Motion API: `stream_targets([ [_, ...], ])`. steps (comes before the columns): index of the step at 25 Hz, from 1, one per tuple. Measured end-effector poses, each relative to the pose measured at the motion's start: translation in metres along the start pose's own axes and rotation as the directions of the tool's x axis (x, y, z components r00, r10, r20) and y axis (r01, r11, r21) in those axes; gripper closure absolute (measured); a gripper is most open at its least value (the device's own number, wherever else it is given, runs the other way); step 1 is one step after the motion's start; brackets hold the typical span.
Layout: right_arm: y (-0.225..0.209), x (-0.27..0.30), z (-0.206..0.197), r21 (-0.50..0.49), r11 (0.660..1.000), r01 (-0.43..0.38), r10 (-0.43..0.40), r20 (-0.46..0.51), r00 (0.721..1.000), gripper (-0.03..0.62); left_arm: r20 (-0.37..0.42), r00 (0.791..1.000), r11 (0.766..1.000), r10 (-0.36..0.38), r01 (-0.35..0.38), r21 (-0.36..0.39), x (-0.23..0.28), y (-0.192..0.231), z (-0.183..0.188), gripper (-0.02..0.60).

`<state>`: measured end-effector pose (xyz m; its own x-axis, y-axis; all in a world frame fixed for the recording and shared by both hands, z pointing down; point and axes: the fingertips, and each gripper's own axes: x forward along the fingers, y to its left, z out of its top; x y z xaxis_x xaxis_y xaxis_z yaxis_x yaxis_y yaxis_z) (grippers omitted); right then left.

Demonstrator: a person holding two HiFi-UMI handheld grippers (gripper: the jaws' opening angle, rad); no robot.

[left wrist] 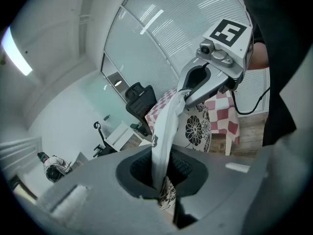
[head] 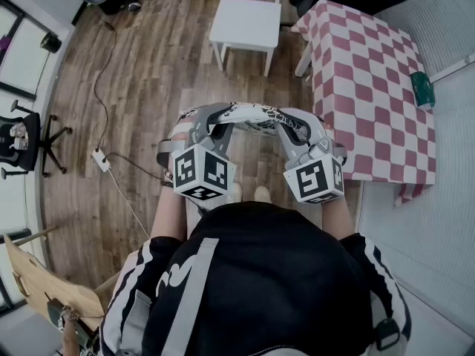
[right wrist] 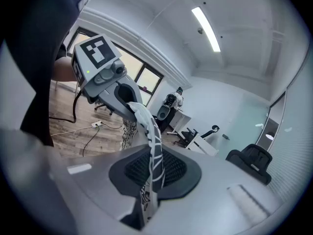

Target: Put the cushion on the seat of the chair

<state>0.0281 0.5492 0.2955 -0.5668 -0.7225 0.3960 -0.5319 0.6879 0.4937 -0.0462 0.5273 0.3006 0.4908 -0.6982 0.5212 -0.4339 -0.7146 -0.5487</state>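
1. Wooden floor (head: 141, 87) fills the head view; the white chair (head: 245, 22) stands ahead, seat bare. The cushion (head: 249, 115) hangs between the left gripper (head: 215, 124) and the right gripper (head: 286, 128), well apart from it.
2. Left gripper view: the jaws clamp one cushion edge.
3. Right gripper view: the jaws pinch the opposite edge, probably to carry it spread.

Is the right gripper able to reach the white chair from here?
Probably not yet: the right gripper, shut on the cushion, hangs short of the chair. Only floor lies between, so stepping closer should help.
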Motion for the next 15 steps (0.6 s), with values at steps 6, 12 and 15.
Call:
stream_targets([
  [6,0.002,0.003,0.002,0.003,1.0,0.004,-0.004,0.0,1.0,0.577,0.004,1.0,1.0,0.0,0.0,-0.009,-0.002,0.002,-0.003,0.561],
  [12,0.007,0.005,0.006,0.007,1.0,0.005,-0.005,0.0,1.0,0.577,0.004,1.0,1.0,0.001,-0.001,-0.015,-0.005,0.003,-0.008,0.561],
  [15,0.009,0.008,0.008,0.004,1.0,0.004,-0.004,-0.002,1.0,0.577,0.005,1.0,1.0,0.0,0.0,-0.016,-0.008,0.005,-0.011,0.561],
])
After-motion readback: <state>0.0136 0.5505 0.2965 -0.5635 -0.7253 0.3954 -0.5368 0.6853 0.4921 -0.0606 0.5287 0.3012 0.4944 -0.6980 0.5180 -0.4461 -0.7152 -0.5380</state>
